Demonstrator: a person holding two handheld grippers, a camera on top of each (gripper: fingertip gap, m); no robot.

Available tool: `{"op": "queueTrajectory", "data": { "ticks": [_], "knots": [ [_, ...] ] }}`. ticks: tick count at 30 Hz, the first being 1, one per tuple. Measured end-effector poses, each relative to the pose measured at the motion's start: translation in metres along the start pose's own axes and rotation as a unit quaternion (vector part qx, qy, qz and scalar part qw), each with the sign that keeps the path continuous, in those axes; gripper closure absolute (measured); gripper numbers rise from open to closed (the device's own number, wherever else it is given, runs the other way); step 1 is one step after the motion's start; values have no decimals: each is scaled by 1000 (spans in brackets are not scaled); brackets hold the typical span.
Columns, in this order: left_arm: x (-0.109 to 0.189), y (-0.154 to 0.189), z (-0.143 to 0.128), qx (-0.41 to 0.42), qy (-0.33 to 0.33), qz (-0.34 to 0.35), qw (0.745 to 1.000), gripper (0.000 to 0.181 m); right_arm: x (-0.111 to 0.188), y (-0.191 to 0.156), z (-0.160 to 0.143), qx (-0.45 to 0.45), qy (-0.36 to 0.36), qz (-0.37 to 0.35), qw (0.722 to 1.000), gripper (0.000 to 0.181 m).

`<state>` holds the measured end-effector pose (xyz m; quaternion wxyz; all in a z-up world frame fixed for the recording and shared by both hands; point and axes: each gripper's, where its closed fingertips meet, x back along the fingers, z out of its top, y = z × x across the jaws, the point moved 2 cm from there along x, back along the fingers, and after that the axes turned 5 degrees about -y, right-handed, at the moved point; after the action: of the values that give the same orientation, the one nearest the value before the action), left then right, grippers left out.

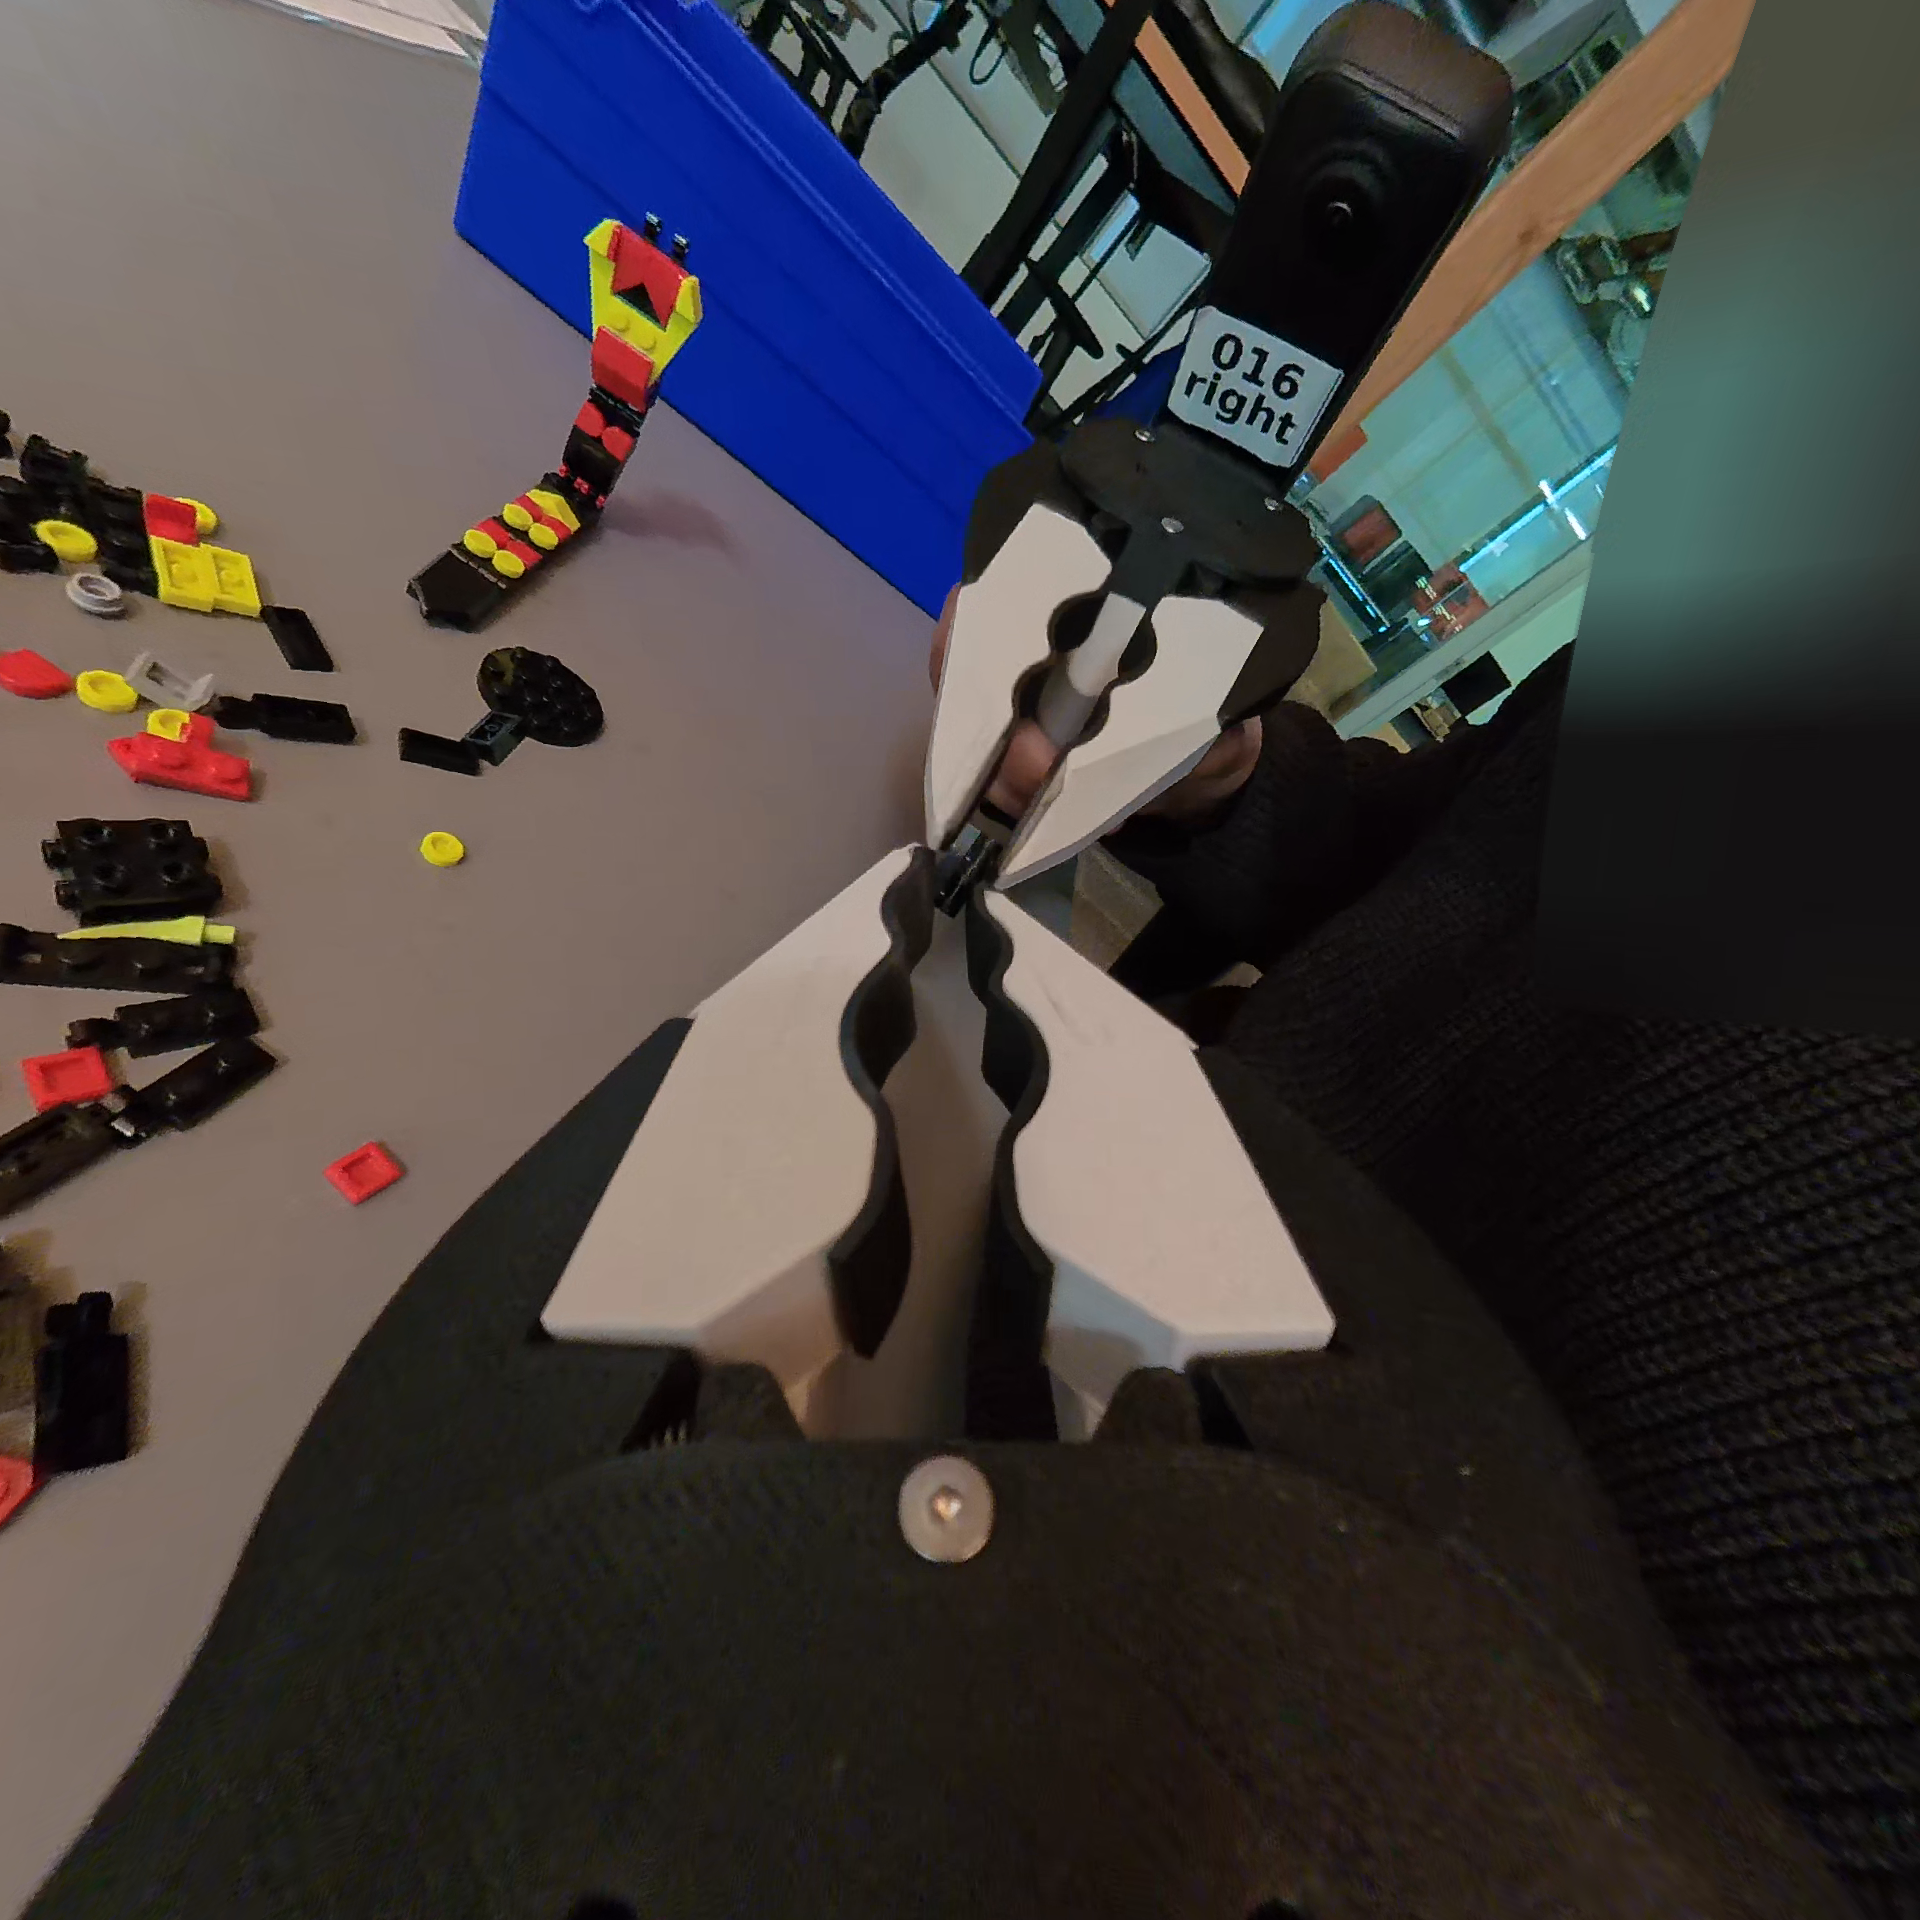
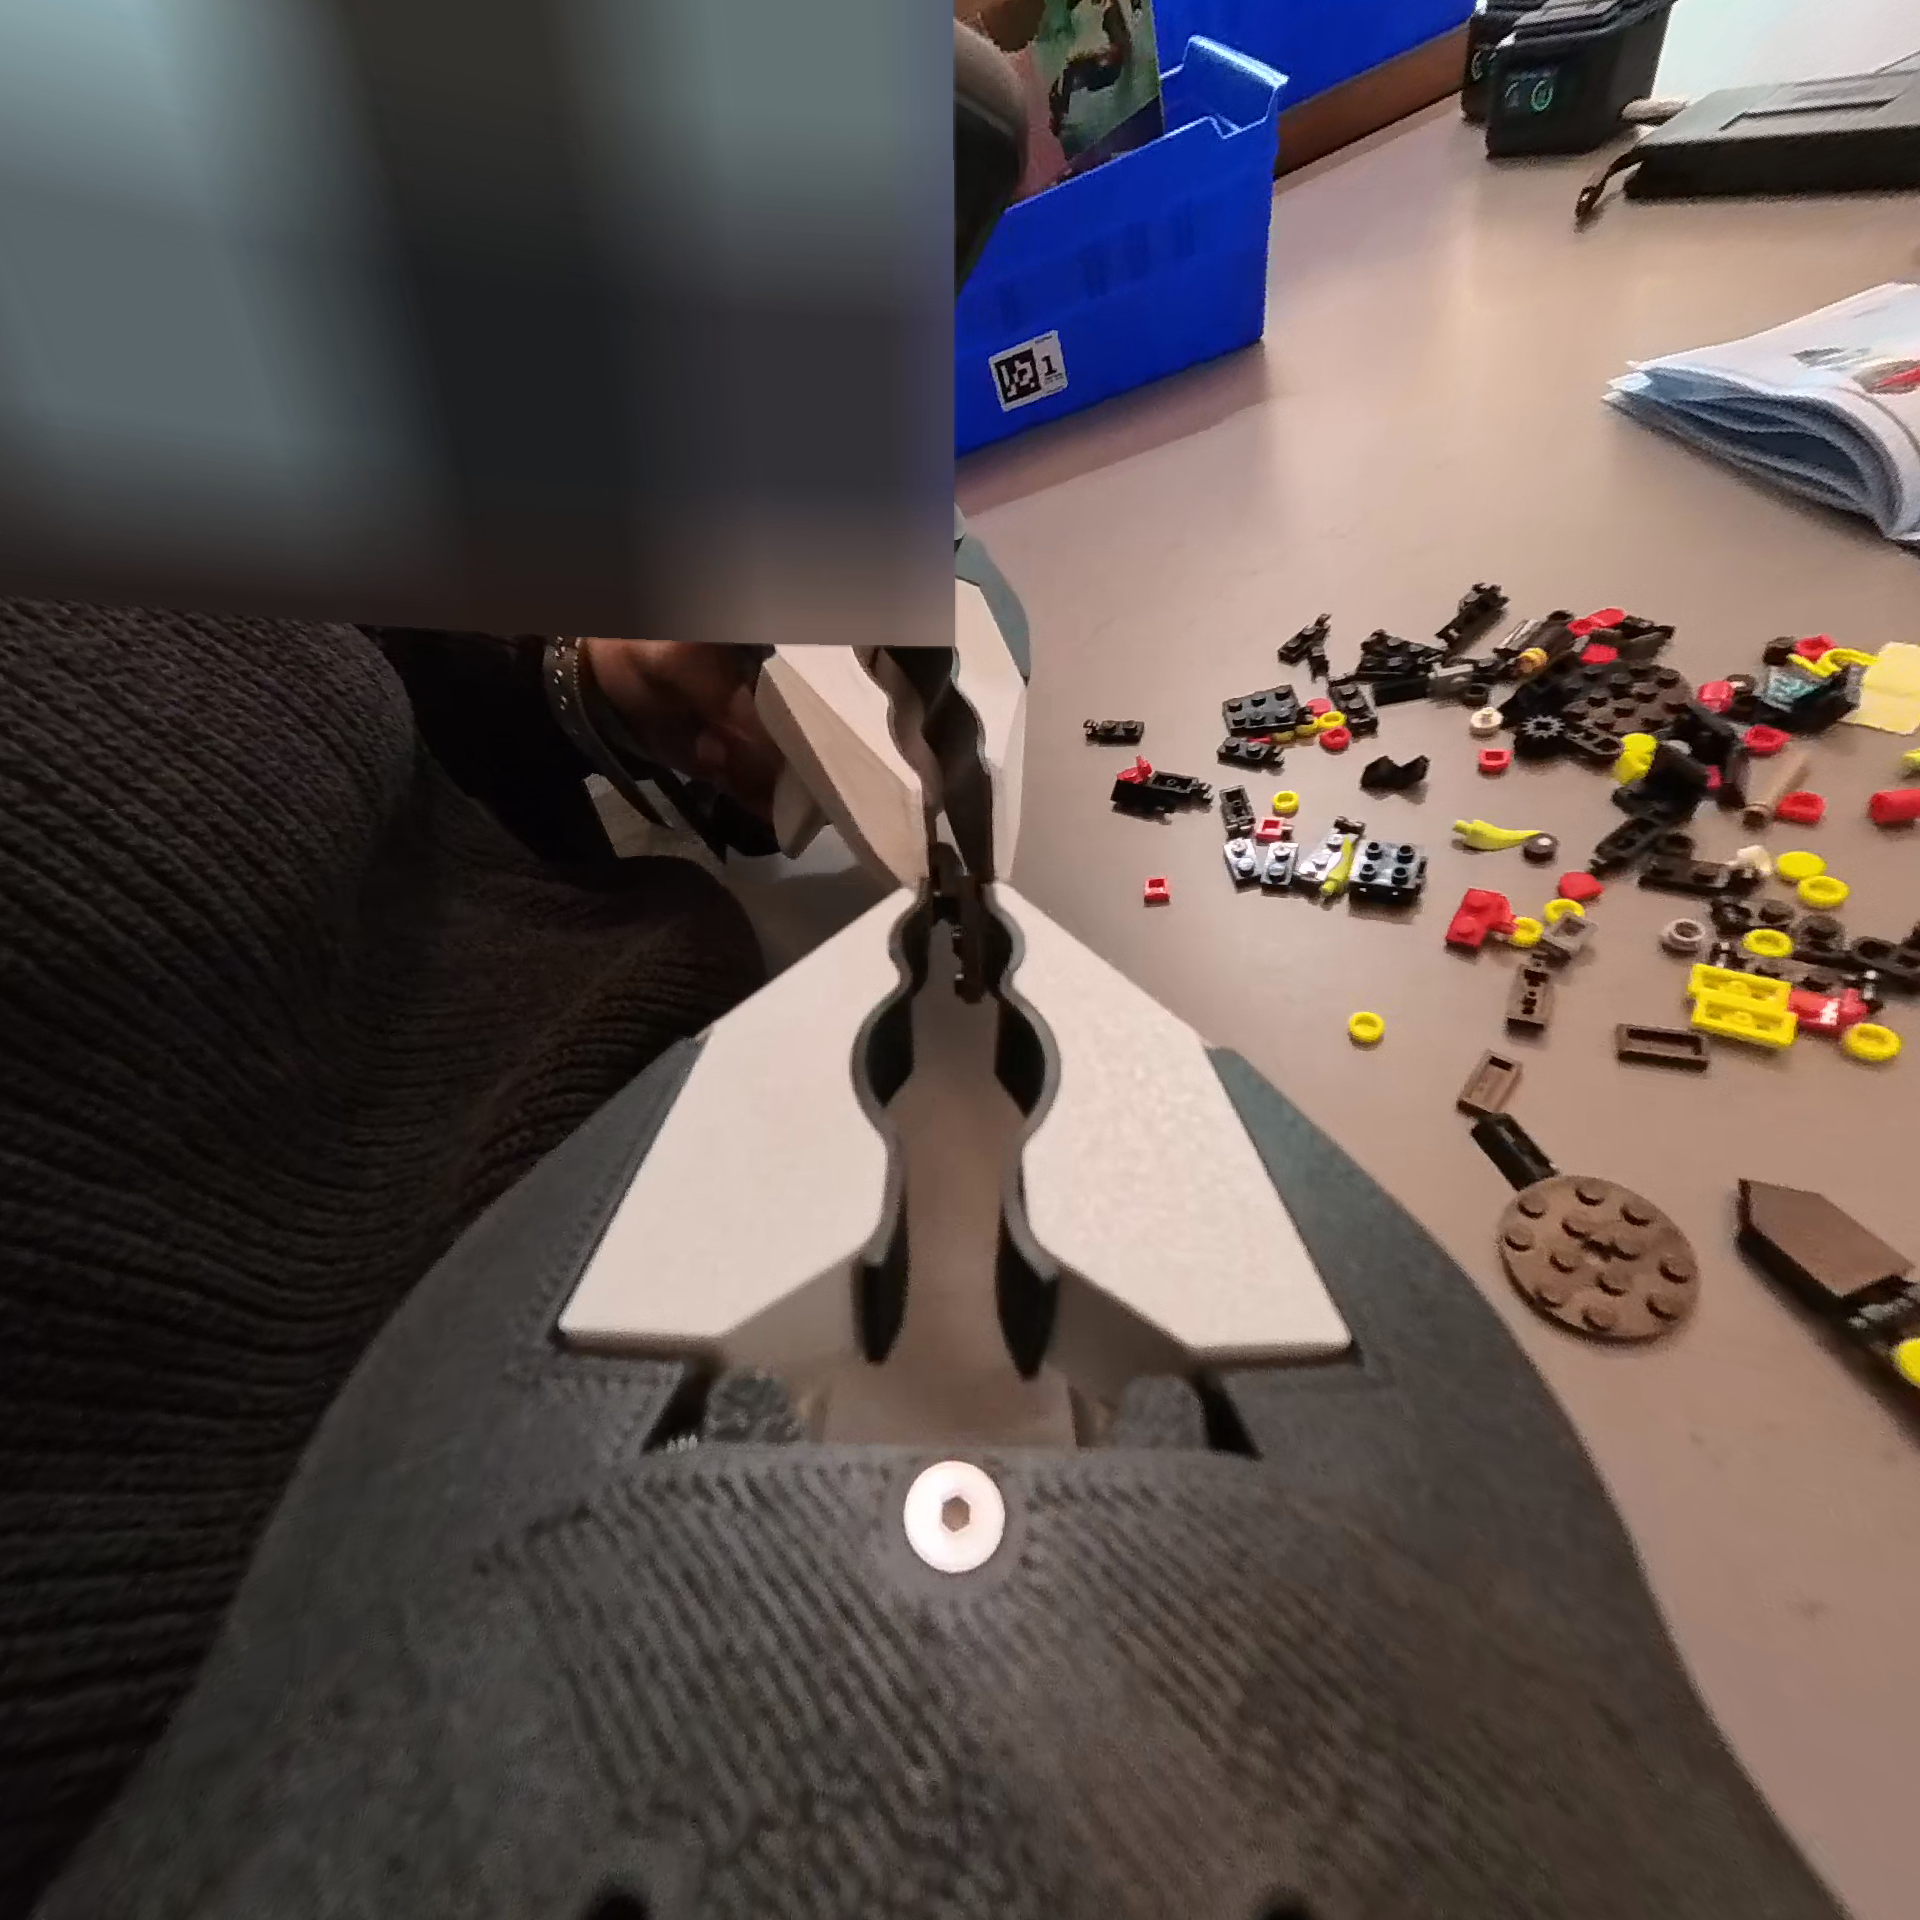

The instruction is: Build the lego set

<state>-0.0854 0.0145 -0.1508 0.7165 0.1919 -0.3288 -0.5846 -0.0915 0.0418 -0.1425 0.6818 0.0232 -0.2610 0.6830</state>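
The left claw [image 1: 948,864] and the right claw [image 2: 954,902] meet tip to tip above the worktop's [image 1: 727,644] near edge, each clamped on the same small black lego piece [image 1: 961,871], which is held in the air between them. Away from that piece, loose black, red and yellow bricks [image 2: 1621,790] lie scattered on the worktop. A black round studded plate [image 1: 539,695] sits among them. Beyond it a partly built black, red and yellow model [image 1: 592,436] leans against a blue bin [image 1: 748,312]. An open booklet [image 2: 1787,405] lies past the scattered bricks.
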Motion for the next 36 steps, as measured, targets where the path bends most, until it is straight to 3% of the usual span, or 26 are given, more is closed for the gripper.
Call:
{"op": "queueTrajectory", "data": {
  "ticks": [20, 31, 36],
  "knots": [
    [-3, -1, -5, -16, -16, 12, 1000, 177, -2, -2, -5, 34, -43, -22, 998, 176],
    [7, 0, 1, -54, -10, 13, 998, 176, 0, 1, -10, -4, -43, 3, 999, 176],
    [8, 1, -6, -78, -42, 9, 996, 171, -3, -2, -14, -13, -53, 22, 998, 176]
  ]
}}
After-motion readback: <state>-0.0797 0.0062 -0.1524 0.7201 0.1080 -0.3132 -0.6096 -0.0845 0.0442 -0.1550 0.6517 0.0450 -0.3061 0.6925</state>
